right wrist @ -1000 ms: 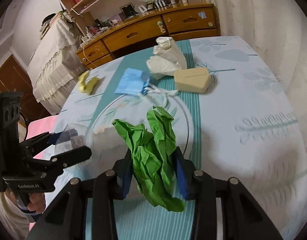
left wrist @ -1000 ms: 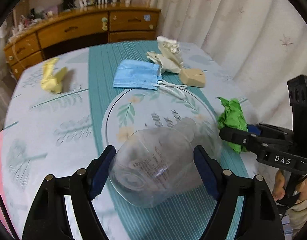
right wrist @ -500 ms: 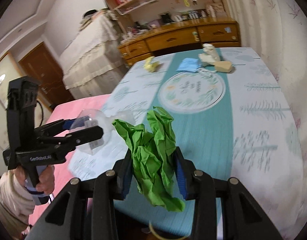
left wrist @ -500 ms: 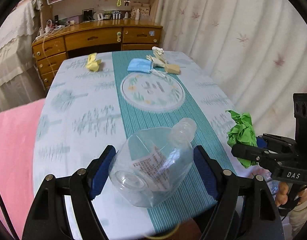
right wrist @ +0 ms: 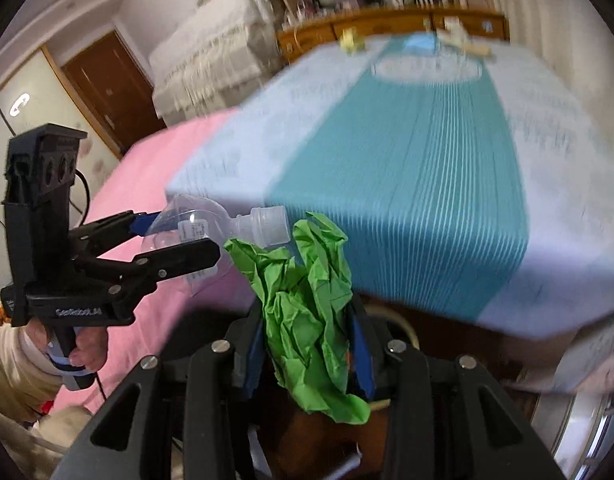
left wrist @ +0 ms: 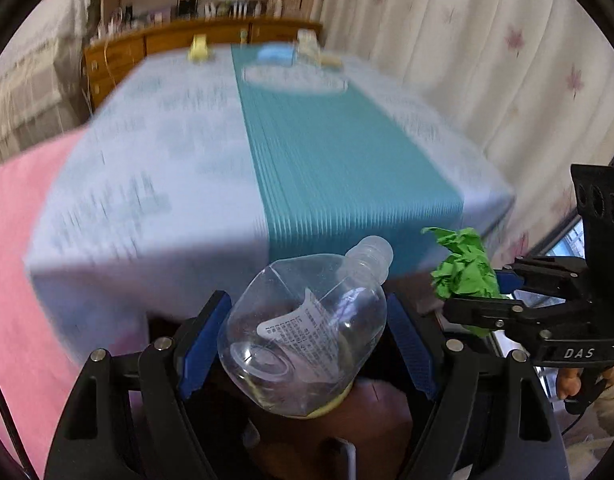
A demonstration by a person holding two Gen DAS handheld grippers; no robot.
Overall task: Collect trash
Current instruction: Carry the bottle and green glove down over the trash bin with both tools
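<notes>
black hand-held gripper [left wrist: 309, 354], blue pads [left wrist: 203, 344]

The see-through plastic bottle [left wrist: 307, 340] is smooth and shiny, with a thin paper label stuck on it. The green crumpled paper wad [right wrist: 307, 312] looks rough and dull. The black plastic left gripper [left wrist: 307, 336] has silver metal screws and bumpy blue pads [left wrist: 407, 344]. The teal and pale blue tablecloth [left wrist: 339, 160] is soft cloth. The brown drawer cabinet [right wrist: 387, 26] is shiny wood.
</notes>
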